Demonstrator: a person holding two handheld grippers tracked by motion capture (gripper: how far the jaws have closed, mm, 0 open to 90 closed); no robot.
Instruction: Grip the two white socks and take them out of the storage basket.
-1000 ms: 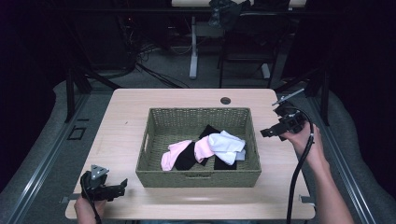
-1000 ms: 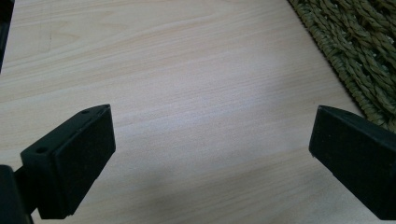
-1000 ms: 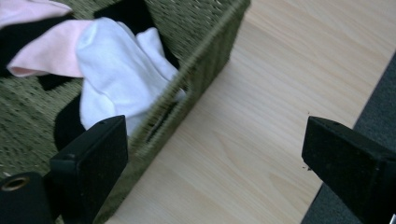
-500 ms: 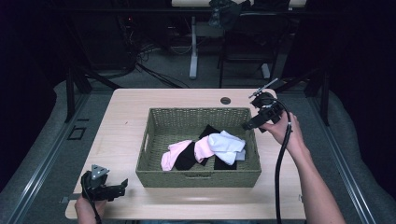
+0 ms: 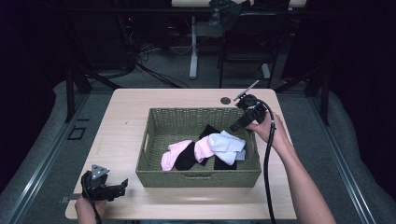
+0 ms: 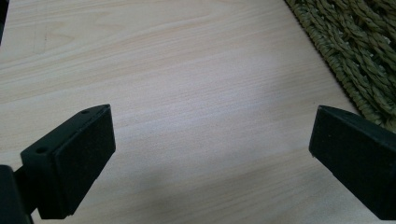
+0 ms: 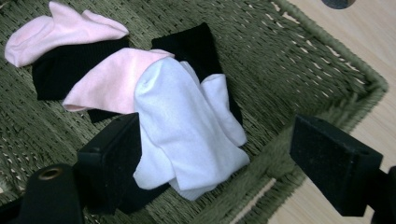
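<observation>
Right gripper (image 5: 237,125): you hold it over the basket's right rim, tipped down toward the sock pile. Its jaws stand apart and have just been closing a little; in the right gripper view the white sock shows between them but lies lower, in the basket, and no pad presses on it.
White sock (image 7: 187,130): it lies on top of the pile, between your right jaws and nearer the left-hand one in the right gripper view. That jaw hides its lower left edge, so you cannot tell how far it runs there.
Pink socks (image 7: 65,28): one lies beyond the left-hand jaw at the far end of the pile; a second (image 7: 112,79) lies closer, its end tucked under the white sock.
Black socks (image 7: 74,63): they are mostly buried — only dark patches show between and under the pink and white ones, and how many there are is hard to make out.
Basket (image 5: 159,175): woven and green, it stands mid-table; its corner sits just beyond your right-hand jaw in the right gripper view.
Left gripper (image 5: 122,185): you rest it at the table's near left corner, jaws released and wide, with bare table (image 6: 196,93) between them. The basket wall is just past the right-hand jaw — cut off at the left gripper view's edge.
</observation>
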